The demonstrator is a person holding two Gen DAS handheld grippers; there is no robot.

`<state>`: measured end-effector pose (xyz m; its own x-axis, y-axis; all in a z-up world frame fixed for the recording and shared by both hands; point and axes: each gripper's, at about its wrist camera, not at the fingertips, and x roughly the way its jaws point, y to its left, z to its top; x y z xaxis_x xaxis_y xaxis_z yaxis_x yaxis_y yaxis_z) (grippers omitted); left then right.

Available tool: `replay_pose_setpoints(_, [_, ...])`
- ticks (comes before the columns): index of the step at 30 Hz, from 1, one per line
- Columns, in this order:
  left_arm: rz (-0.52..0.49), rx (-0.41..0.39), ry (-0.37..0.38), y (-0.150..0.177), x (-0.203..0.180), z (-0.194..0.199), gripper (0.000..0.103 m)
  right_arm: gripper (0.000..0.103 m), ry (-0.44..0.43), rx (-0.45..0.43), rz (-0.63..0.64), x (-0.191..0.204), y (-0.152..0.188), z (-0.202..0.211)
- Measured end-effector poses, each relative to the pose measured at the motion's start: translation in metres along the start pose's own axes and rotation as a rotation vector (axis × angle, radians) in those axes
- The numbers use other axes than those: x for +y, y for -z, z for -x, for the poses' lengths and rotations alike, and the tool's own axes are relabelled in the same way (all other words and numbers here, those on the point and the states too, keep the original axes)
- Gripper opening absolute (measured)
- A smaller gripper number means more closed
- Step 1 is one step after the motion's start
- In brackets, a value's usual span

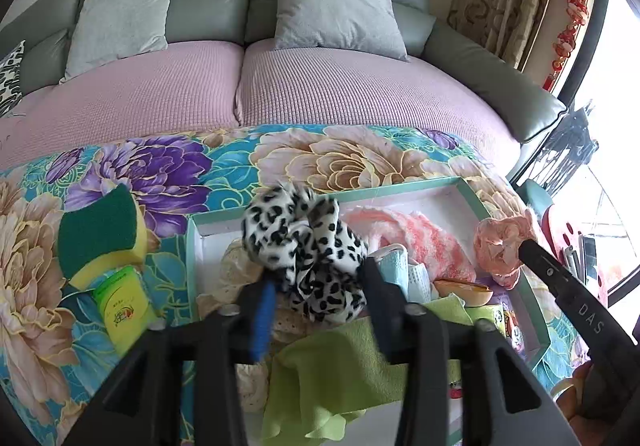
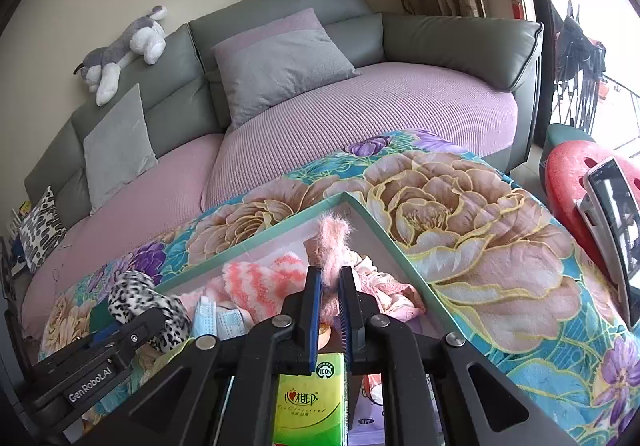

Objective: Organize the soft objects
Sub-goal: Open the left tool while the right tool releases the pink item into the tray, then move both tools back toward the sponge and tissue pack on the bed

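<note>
Lettering "GenRobot.AI" on left gripper [image 2: 132, 330]; "100%" on tissue pack [image 2: 310, 398].

A surface covered by a floral quilt [image 1: 168, 166] – teal ground, big purple and peach blooms – carries everything. On it at the near right lies a shallow green-rimmed tray [image 1: 400, 188], white inside and crowded with soft items. Left of the tray, directly on the quilt, lies a yellow sponge with a green scouring face [image 1: 100, 234] – just nearer, touching it, a green-and-yellow tissue pack [image 1: 124, 306]
</note>
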<state>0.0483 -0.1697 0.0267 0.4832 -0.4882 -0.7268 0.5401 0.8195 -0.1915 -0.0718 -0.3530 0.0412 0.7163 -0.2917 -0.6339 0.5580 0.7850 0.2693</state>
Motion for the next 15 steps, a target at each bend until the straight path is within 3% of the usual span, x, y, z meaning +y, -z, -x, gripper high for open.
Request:
replay_pose_setpoints(2, [0.002,-0.001,0.005,0.0,0.001,0.004,0.056,0.012,0.013,0.006,0.005,0.001,0.001,0.001])
replay_pose_setpoints(5, [0.002,0.006,0.002,0.0,0.002,0.008,0.061,0.026,0.028,0.023,0.004,0.0,0.002,0.002])
replay_pose_setpoints(7, [0.005,0.012,0.006,0.0,0.003,0.01,0.062,0.051,0.042,0.029,0.007,0.001,0.002,0.003])
replay_pose_setpoints(8, [0.007,0.013,0.009,0.0,0.004,0.011,0.063,0.055,0.051,0.028,0.007,0.001,0.003,0.004])
replay_pose_setpoints(11, [0.025,0.008,0.007,-0.001,0.009,0.016,0.082,0.058,0.064,0.034,0.01,0.0,0.002,0.008])
replay_pose_setpoints(15, [0.055,-0.002,-0.013,-0.002,0.019,0.021,0.084,0.071,0.104,0.051,0.033,0.002,0.002,0.009])
